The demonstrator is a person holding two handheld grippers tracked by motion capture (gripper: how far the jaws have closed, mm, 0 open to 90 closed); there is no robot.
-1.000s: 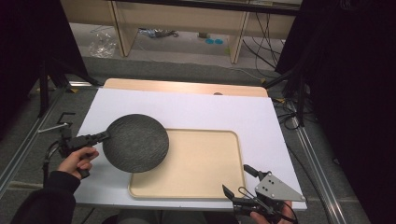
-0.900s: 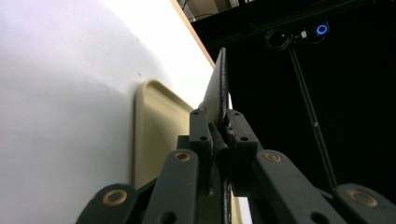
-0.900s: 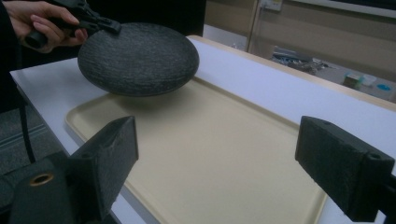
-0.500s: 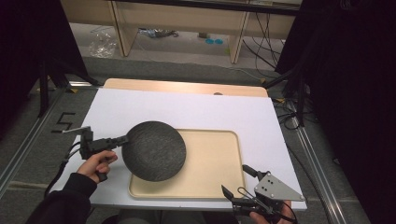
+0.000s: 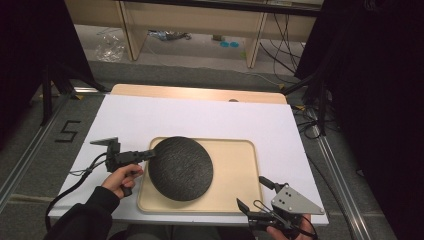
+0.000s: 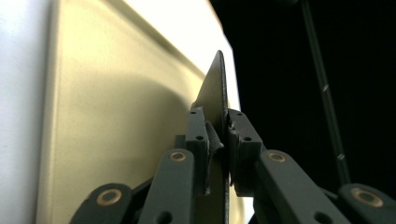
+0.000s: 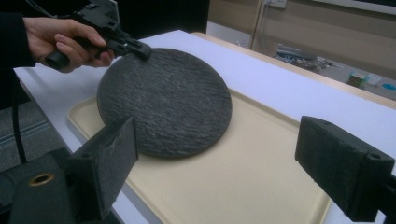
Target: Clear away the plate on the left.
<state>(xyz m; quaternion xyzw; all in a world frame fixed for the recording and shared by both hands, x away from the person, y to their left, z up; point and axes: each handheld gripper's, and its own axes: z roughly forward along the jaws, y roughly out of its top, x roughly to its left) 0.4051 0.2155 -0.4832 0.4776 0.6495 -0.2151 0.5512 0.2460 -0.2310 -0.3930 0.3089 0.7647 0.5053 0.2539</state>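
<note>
Left tongs (image 5: 150, 154), held in the person's left hand (image 5: 121, 177), are closed on the left rim of a dark round plate (image 5: 181, 167); the left gripper view shows the plate edge-on (image 6: 217, 93), pinched between the two black jaws with no gap on either side. To the right of these tongs the plate extends over the left half of a beige tray (image 5: 235, 175), which lies on the white counter (image 5: 200, 117). In the right gripper view the plate (image 7: 166, 100) appears as a rough, textured disc tilted slightly, its gripped rim raised and its far edge low over the tray floor (image 7: 243, 172); whether that edge touches the tray cannot be told. Right tongs (image 5: 254, 193), at the near right corner of the counter just beside the tray's corner, stand wide open and hold nothing. Their two jaws frame the plate and tray from a distance in the right gripper view, well apart from the plate.
</note>
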